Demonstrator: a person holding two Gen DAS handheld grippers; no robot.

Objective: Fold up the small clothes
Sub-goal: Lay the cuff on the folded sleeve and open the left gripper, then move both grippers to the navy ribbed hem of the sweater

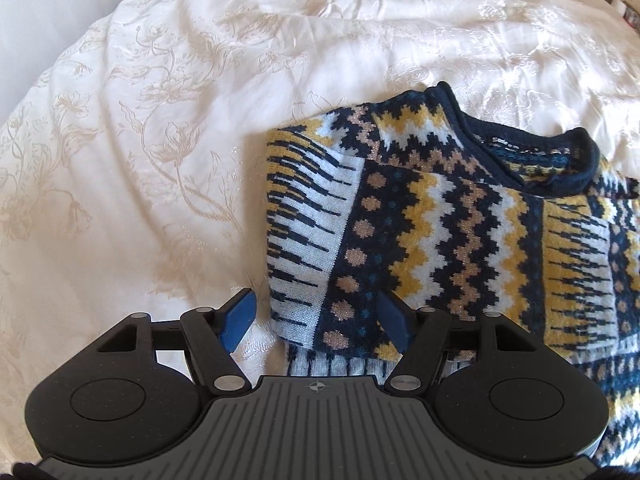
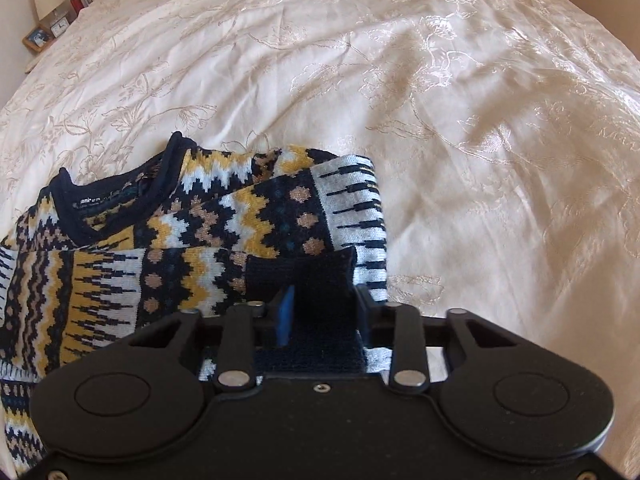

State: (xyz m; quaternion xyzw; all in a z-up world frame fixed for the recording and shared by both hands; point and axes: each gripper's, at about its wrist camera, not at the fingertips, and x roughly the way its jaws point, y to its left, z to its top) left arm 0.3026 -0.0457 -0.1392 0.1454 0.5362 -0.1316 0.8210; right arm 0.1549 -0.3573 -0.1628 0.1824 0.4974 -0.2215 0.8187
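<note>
- Navy-patterned knit sweater (image 1: 440, 216) lies partly folded on the cream bedspread (image 1: 160, 120).
- Your left gripper (image 1: 316, 320) has its jaws wide apart, empty, straddling the sweater's edge.
- Your right gripper (image 2: 324, 312) has its jaws pinching the dark sleeve cuff (image 2: 320, 276).

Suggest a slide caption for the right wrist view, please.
Right gripper straddling the navy cuff of a patterned sweater on a cream bedspread.

We look steeply down from close above a cream floral-embroidered bedspread (image 1: 160, 140), one camera facing forward over its left part, the other over its right, both sharing the navy, yellow and white zigzag-knit sweater (image 1: 440, 220) between them.
</note>
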